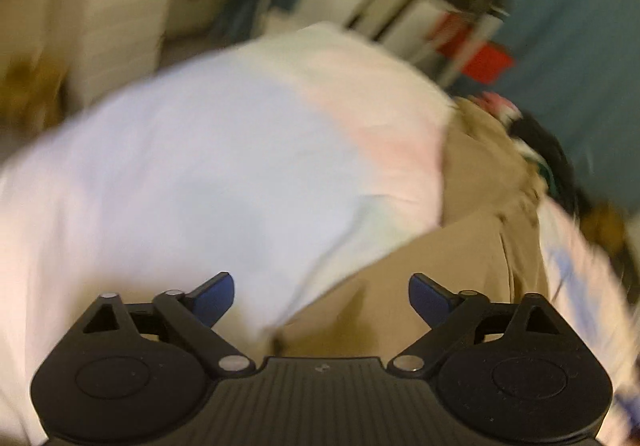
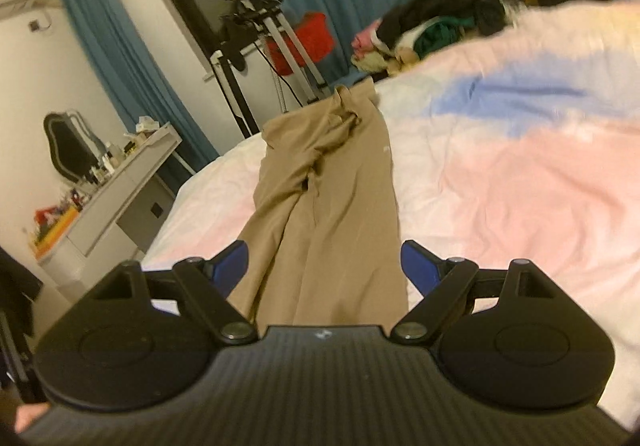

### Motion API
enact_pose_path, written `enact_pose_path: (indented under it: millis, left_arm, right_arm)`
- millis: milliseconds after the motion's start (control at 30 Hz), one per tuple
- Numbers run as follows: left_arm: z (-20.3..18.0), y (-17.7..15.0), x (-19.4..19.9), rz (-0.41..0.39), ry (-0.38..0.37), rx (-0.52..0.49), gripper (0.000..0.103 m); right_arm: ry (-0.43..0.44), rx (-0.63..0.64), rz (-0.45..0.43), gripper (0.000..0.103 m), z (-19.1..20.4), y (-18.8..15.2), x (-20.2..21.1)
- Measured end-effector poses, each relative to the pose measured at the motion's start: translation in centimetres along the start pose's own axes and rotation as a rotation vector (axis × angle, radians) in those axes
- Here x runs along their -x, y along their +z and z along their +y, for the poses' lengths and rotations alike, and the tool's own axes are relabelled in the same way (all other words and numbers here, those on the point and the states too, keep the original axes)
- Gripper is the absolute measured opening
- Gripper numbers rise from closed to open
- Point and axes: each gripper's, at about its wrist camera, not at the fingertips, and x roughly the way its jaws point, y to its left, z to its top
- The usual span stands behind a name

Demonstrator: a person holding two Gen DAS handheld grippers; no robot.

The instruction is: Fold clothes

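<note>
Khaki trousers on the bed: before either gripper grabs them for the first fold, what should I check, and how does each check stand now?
1. Trousers laid out lengthwise on the bed: ok.
2. Trousers flat: not ok, the far end is bunched and a crease runs down the middle.
3. Right gripper open, near end of the trousers between its fingers, not clamped: ok.
4. Left gripper open, nothing pinched: ok.
5. Left gripper lined up on the trousers' edge: cannot tell, the left wrist view is blurred.
6. Clothes pile clear of the trousers: ok, it sits beyond their far end.
</note>
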Motion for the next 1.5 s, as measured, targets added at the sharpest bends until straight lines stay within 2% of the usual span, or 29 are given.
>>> enact_pose_path:
  millis: [67, 200, 300, 367, 400, 467, 533, 567, 633, 767, 933, 1067, 1167, 1333, 1400, 1433, 1500]
  left_arm:
    - [1.2, 0.2, -0.2, 0.03, -0.008, 0.052, 0.082]
    - [0.7, -0.3, -0.7, 0.04, 0.026, -0.007, 0.073]
    - [0.1, -0.9, -0.6, 0.041, 0.043, -0.061, 0.058]
    - [-0.3, -1.3, -0.4, 0.041, 0.031, -0.086, 0.042]
    - [-0.5, -1.5, -0.4, 0.044, 0.034, -0.102, 0.04]
    - [-1.2, -2.0, -0.4, 0.049, 0.065, -0.156, 0.025]
    - [-2.0, -2.4, -0.5, 0.054, 0.099, -0.212, 0.017]
    - [-2.3, -2.6, -0.4, 0.055, 0.101, -0.234, 0.01]
    - [-3.3, -3.2, 0.6, 0.02, 0.084, -0.306, 0.005]
    - [-5.7, -4.8, 3.3, -0.074, 0.033, -0.474, 0.004]
    - [-9.3, -9.6, 9.3, -0.222, -0.121, -0.772, 0.004]
    - [-11.9, -13.3, 11.0, -0.225, -0.205, -0.931, 0.004]
    - [-13.3, -15.6, 10.4, -0.164, -0.243, -1.011, 0.004]
    - [-14.0, -17.9, 7.6, 0.028, -0.285, -1.058, 0.004]
    - [-14.3, -18.4, 6.0, 0.112, -0.301, -1.066, 0.009]
    - [-13.8, -18.2, 5.7, 0.155, -0.325, -1.037, 0.018]
    - [-12.8, -17.0, 5.7, 0.199, -0.371, -0.939, 0.024]
  right_arm:
    - [0.011, -0.042, 0.016, 0.085, -0.7, 0.1, -0.3]
    - [0.012, -0.099, 0.041, 0.085, -1.8, 0.0, -0.7]
    - [0.01, -0.141, 0.057, 0.085, -2.5, -0.2, -0.9]
    - [0.008, -0.159, 0.065, 0.085, -2.7, -0.3, -1.0]
    - [0.007, -0.164, 0.069, 0.085, -2.8, -0.2, -1.1]
    - [0.008, -0.17, 0.079, 0.085, -2.9, -0.3, -1.3]
    - [0.007, -0.171, 0.09, 0.085, -3.0, -0.3, -1.5]
    - [0.007, -0.171, 0.095, 0.085, -3.0, -0.3, -1.5]
    - [0.003, -0.171, 0.102, 0.085, -3.2, -0.4, -1.6]
    - [-0.007, -0.175, 0.116, 0.085, -3.4, -0.4, -1.7]
    - [-0.004, -0.18, 0.117, 0.085, -3.7, -0.2, -1.9]
    - [-0.007, -0.193, 0.121, 0.085, -4.0, 0.0, -2.2]
    - [-0.013, -0.186, 0.121, 0.085, -3.9, 0.1, -2.2]
    - [-0.05, -0.156, 0.147, 0.085, -4.0, -0.2, -2.4]
    - [-0.044, -0.172, 0.173, 0.085, -4.5, -0.5, -2.7]
    - [-0.039, -0.182, 0.188, 0.085, -4.7, -0.6, -2.8]
    - [-0.024, -0.211, 0.22, 0.085, -5.3, -1.0, -3.0]
